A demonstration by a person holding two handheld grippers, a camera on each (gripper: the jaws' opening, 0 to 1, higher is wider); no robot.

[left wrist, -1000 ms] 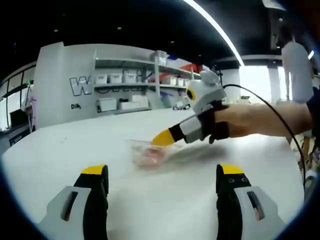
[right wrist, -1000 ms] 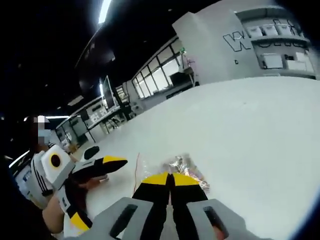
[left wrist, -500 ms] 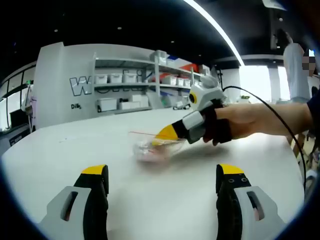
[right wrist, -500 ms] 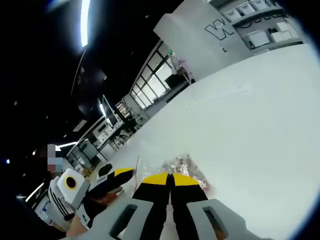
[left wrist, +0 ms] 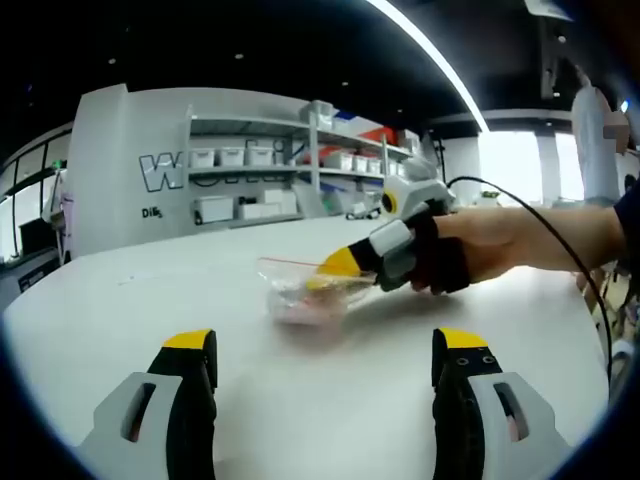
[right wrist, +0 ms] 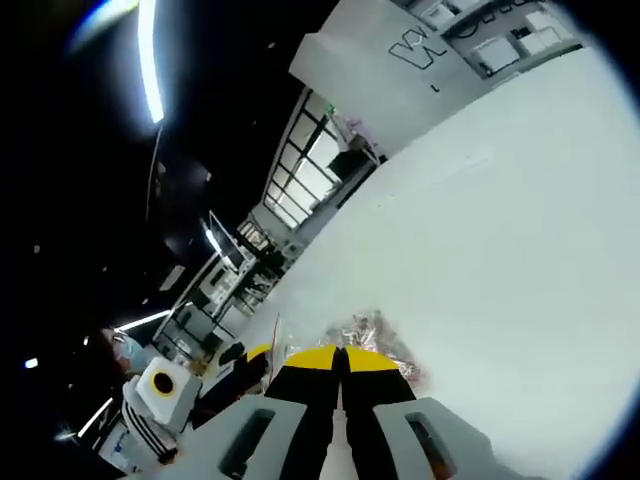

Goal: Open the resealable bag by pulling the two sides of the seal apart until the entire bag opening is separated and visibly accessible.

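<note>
The clear bag (left wrist: 305,292) lies on the white surface (left wrist: 300,400), out in front of the left claw (left wrist: 325,350) and well apart from it. The left claw's two yellow-tipped jaws stand wide apart with nothing between them.

The right claw (left wrist: 335,268) comes in from the right side of the left gripper view, held by a hand (left wrist: 480,255) in a black glove strap. Its yellow tips sit right at the top edge of the bag. The jaws look pressed together on the bag's rim, near the seal, though the bag is see-through and a bit blurry, so the exact spot of the grip is hard to tell. A thin red line runs along the bag's top edge. Something pinkish lies inside the bag.

In the right gripper view, the right claw (right wrist: 340,352) has its jaws closed tight, and the bag (right wrist: 375,335) pokes out just past the yellow tips, crinkly and shiny. The left claw (right wrist: 255,352) shows low on the left, near the bag but not touching it.

Behind the surface stands a grey wall with white shelves (left wrist: 250,175) holding boxes. A black cable (left wrist: 545,225) loops over the hand.
</note>
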